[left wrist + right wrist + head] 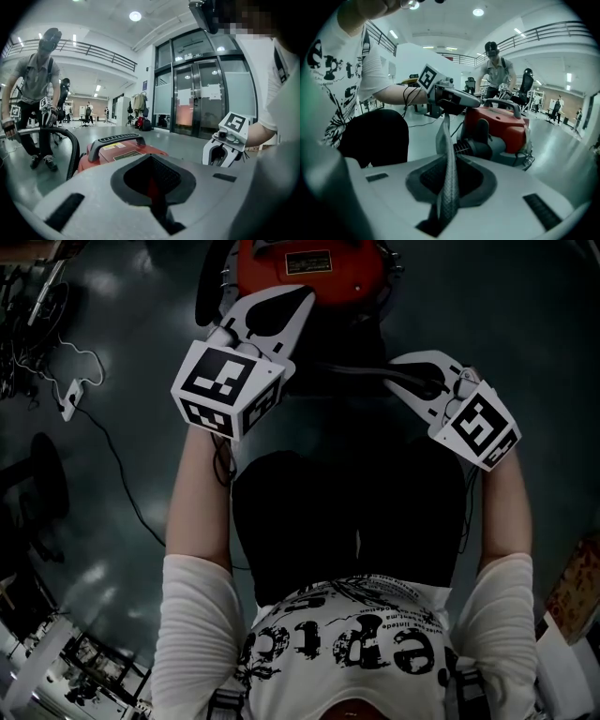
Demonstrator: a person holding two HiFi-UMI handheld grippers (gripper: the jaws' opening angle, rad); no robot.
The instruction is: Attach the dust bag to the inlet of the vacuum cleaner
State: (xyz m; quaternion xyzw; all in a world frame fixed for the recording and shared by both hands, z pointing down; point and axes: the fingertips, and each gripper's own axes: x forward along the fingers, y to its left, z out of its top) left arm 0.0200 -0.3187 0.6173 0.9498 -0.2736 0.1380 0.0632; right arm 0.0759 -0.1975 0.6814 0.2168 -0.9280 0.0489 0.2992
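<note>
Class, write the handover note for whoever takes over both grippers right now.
Right claw: shut on the grey woven fabric dust bag, seen edge-on.
Left claw: shut on a thin dark strip, apparently the same bag, which runs up to it in the right gripper view.
Red canister vacuum cleaner with black hose: on the floor just ahead.
Done: bag held by both claws, off the vacuum.
Left: fit its opening onto the inlet, not clearly visible here.

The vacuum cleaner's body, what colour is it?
The vacuum cleaner is red, seen best in the right gripper view.
</note>
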